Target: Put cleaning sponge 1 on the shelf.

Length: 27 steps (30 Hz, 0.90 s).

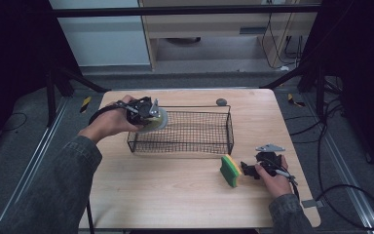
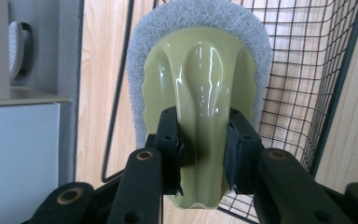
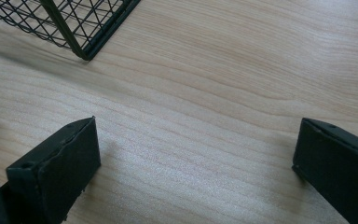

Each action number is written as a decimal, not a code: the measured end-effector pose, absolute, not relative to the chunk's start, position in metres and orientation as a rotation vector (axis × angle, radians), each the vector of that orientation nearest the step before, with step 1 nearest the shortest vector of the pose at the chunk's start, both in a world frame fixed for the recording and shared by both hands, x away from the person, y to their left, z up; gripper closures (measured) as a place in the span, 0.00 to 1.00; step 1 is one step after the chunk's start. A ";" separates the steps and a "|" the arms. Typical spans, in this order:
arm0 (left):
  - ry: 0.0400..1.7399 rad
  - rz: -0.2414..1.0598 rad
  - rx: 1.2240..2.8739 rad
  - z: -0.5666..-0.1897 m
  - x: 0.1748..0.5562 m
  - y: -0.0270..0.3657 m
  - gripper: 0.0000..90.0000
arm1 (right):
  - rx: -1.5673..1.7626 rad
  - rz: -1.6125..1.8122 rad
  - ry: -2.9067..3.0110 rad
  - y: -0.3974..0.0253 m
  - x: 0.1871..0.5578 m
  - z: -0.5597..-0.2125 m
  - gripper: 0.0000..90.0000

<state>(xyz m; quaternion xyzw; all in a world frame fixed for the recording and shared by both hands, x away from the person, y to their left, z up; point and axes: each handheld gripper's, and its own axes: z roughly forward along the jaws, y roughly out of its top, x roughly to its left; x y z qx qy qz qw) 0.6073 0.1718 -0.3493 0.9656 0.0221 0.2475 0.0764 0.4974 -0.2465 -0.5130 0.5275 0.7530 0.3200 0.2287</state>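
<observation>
A scrubber point(image 2: 200, 70) with a glossy pale-green handle and a grey mesh pad is clamped by its handle in my left gripper point(image 2: 203, 135). In the high view the left gripper point(image 1: 147, 111) holds the scrubber point(image 1: 158, 120) over the left end of the black wire basket point(image 1: 230, 129). A yellow-and-green sponge point(image 1: 230, 171) stands on edge on the wooden table point(image 1: 175, 195) at the front right. My right gripper point(image 1: 249, 170) sits just right of it, low over the table. Seen from the right gripper view, that gripper point(image 3: 196, 163) is open with bare wood between its jaws.
A small grey round object point(image 1: 221, 102) lies on the table behind the basket. A basket corner point(image 3: 81, 46) shows at the top left of the right gripper view. Black cables point(image 1: 350, 195) trail on the floor to the right of the table.
</observation>
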 end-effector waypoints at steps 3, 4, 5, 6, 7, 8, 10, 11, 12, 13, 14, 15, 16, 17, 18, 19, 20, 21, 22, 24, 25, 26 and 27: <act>0.066 0.731 2.905 -0.355 0.607 0.172 0.78 | 1.453 0.881 2.073 -0.247 0.497 -0.513 0.01; 0.061 0.733 2.907 -0.356 0.607 0.172 0.77 | 1.452 0.881 2.073 -0.247 0.497 -0.513 0.01; 0.074 0.721 2.905 -0.357 0.607 0.172 0.77 | 1.453 0.881 2.073 -0.247 0.497 -0.513 0.01; 0.061 0.726 2.910 -0.359 0.607 0.172 0.78 | 1.452 0.881 2.074 -0.247 0.497 -0.513 0.01; 0.061 0.726 2.910 -0.359 0.607 0.172 0.77 | 1.452 0.881 2.074 -0.247 0.497 -0.513 0.01; 0.070 0.719 2.910 -0.360 0.607 0.172 0.77 | 1.453 0.881 2.073 -0.247 0.497 -0.513 0.01; 0.085 0.709 2.915 -0.364 0.607 0.173 0.77 | 1.453 0.881 2.073 -0.246 0.497 -0.513 0.01; 0.075 0.714 2.920 -0.364 0.608 0.174 0.78 | 1.453 0.881 2.073 -0.247 0.497 -0.513 0.01; 0.073 0.716 2.921 -0.365 0.609 0.174 0.78 | 1.452 0.881 2.073 -0.247 0.497 -0.513 0.01; 0.070 0.718 2.924 -0.365 0.609 0.174 0.78 | 1.453 0.881 2.073 -0.247 0.497 -0.513 0.01; 0.096 0.704 2.917 -0.368 0.609 0.175 0.78 | 1.453 0.881 2.073 -0.247 0.497 -0.513 0.01; 0.082 0.712 2.925 -0.368 0.610 0.176 0.78 | 1.453 0.881 2.073 -0.247 0.497 -0.513 0.01; 0.106 0.696 2.924 -0.369 0.610 0.176 0.78 | 1.453 0.881 2.073 -0.247 0.497 -0.513 0.01; 0.078 0.709 2.928 -0.370 0.612 0.176 0.77 | 1.454 0.883 2.072 -0.246 0.497 -0.513 0.01; 0.101 0.695 2.929 -0.372 0.611 0.176 0.78 | 1.452 0.881 2.073 -0.247 0.497 -0.513 0.01; 0.087 0.700 2.924 -0.373 0.612 0.177 0.78 | 1.452 0.881 2.073 -0.247 0.497 -0.513 0.01; 0.098 0.691 2.931 -0.374 0.612 0.176 0.77 | 1.453 0.881 2.073 -0.247 0.497 -0.513 0.01; 0.101 0.689 2.936 -0.376 0.612 0.176 0.78 | 1.453 0.881 2.073 -0.246 0.497 -0.513 0.01; 0.100 0.687 2.938 -0.377 0.613 0.177 0.77 | 1.452 0.881 2.073 -0.247 0.497 -0.513 0.01; 0.087 0.691 2.939 -0.377 0.614 0.177 0.77 | 1.454 0.883 2.072 -0.246 0.497 -0.513 0.01; 0.087 0.691 2.939 -0.377 0.614 0.177 0.77 | 1.454 0.883 2.072 -0.246 0.497 -0.513 0.01; 0.097 0.685 2.938 -0.377 0.614 0.177 0.77 | 1.453 0.881 2.073 -0.247 0.497 -0.513 0.01; 0.097 0.685 2.938 -0.377 0.614 0.177 0.77 | 1.453 0.881 2.073 -0.247 0.497 -0.513 0.01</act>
